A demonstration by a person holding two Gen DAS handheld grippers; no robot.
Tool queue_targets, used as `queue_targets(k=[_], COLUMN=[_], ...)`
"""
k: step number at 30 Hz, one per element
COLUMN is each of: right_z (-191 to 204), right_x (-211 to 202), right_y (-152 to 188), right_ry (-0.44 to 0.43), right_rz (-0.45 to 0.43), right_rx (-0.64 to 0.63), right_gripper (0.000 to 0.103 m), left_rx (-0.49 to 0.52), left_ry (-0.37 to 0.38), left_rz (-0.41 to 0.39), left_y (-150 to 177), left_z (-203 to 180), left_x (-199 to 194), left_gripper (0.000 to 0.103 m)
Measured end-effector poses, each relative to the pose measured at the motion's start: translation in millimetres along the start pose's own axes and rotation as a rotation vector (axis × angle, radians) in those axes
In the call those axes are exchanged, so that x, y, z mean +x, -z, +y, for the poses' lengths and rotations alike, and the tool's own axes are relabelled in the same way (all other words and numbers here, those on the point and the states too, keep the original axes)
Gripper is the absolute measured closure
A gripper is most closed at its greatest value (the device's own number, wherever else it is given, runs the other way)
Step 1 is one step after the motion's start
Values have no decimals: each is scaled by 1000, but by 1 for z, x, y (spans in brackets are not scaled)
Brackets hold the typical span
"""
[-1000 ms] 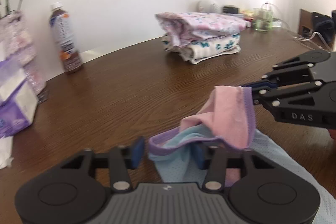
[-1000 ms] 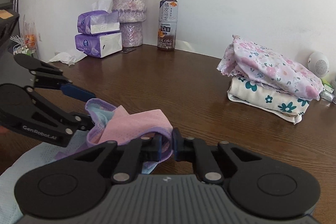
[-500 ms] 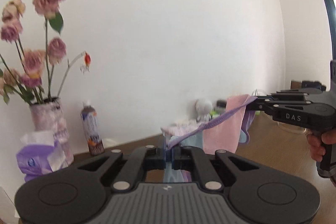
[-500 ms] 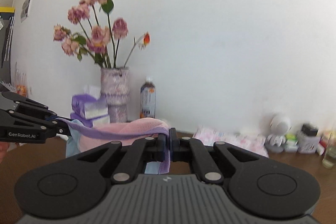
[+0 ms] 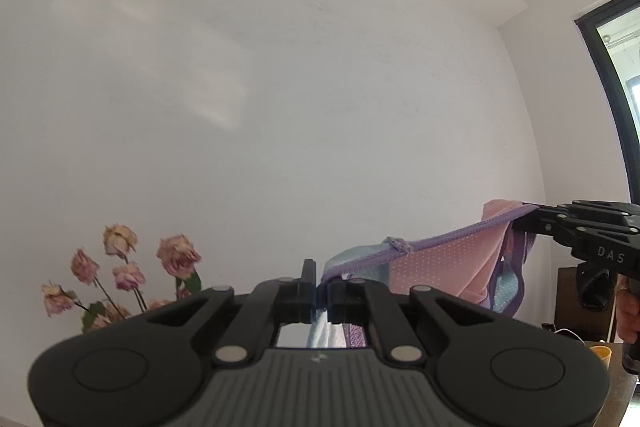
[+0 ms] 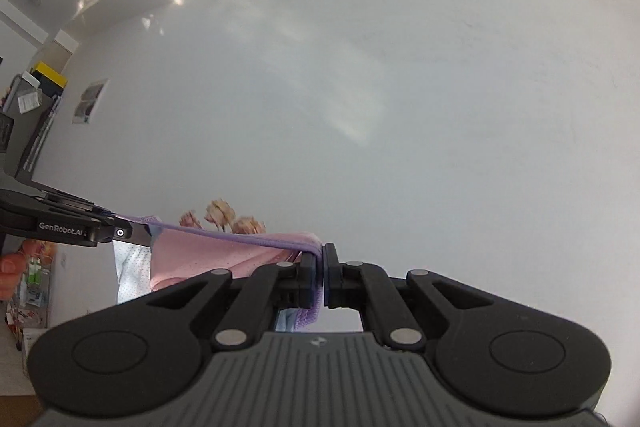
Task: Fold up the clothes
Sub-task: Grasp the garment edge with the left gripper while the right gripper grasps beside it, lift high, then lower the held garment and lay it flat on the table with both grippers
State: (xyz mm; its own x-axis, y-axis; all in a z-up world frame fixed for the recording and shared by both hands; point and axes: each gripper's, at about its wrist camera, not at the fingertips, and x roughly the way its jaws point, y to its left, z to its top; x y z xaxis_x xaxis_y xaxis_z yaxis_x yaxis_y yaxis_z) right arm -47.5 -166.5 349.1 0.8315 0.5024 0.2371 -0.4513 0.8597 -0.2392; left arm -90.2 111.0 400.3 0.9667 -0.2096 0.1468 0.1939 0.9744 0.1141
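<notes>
Tools (image 5: 320,291) raised higher, garment (image 5: 440,267) stretched, table gone

Wall: plain white (image 5: 304,99), sunlit patches (image 6: 352,115).
Window: dark frame (image 5: 616,99), far right.
Flowers: faded pink roses (image 5: 120,267).
Poster: small, on left wall (image 6: 90,101).
</notes>
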Motion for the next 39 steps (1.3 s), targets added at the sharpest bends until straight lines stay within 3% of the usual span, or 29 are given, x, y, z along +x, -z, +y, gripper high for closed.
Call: queue_targets(k=[5, 9, 13, 17, 18, 24, 27, 30, 33, 35, 36, 37, 39], right_z=[28, 37, 26, -10, -21, -100, -143, -175, -192, -198, -201, -203, -206], right_x=[-34, -39, -28, 5, 10, 20, 13, -2, -13, -21, -22, -21, -19], right_y=[-53, -71, -54, 12, 34, 217, 310, 381, 412, 418, 418, 419, 425], right_ry=[-97, -177, -204, -170, -154, 0, 117, 204, 256, 273, 277, 279, 286], right_rz=[-86, -101, -61, 90, 136, 515, 700, 799, 821, 825, 829, 834, 848], right_rx=[1, 52, 80, 185, 208, 394, 509, 580, 626, 646, 653, 662, 687], right_gripper=[101, 101, 101, 100, 100, 100, 100, 100, 100, 100, 100, 100, 100], left_rx=[58, 104, 120, 80, 72, 76, 66, 79, 60, 51, 44, 34, -6], left_ry=[-92, -165, -106, 47, 99, 354, 433, 464, 475, 470, 459, 444, 425], left_rz=[24, 47, 187, 390, 454, 739, 835, 873, 902, 928, 944, 951, 951], left_y=[-26, -45, -6, 77, 115, 298, 360, 395, 405, 409, 410, 410, 403], left_z=[4, 7, -7, -39, -55, -178, -223, -238, -240, -242, -240, -237, -222], left_x=[-6, -9, 60, 160, 187, 294, 323, 355, 368, 373, 374, 374, 369], left_gripper=[99, 99, 99, 99, 99, 99, 99, 99, 91, 69, 47, 37, 37])
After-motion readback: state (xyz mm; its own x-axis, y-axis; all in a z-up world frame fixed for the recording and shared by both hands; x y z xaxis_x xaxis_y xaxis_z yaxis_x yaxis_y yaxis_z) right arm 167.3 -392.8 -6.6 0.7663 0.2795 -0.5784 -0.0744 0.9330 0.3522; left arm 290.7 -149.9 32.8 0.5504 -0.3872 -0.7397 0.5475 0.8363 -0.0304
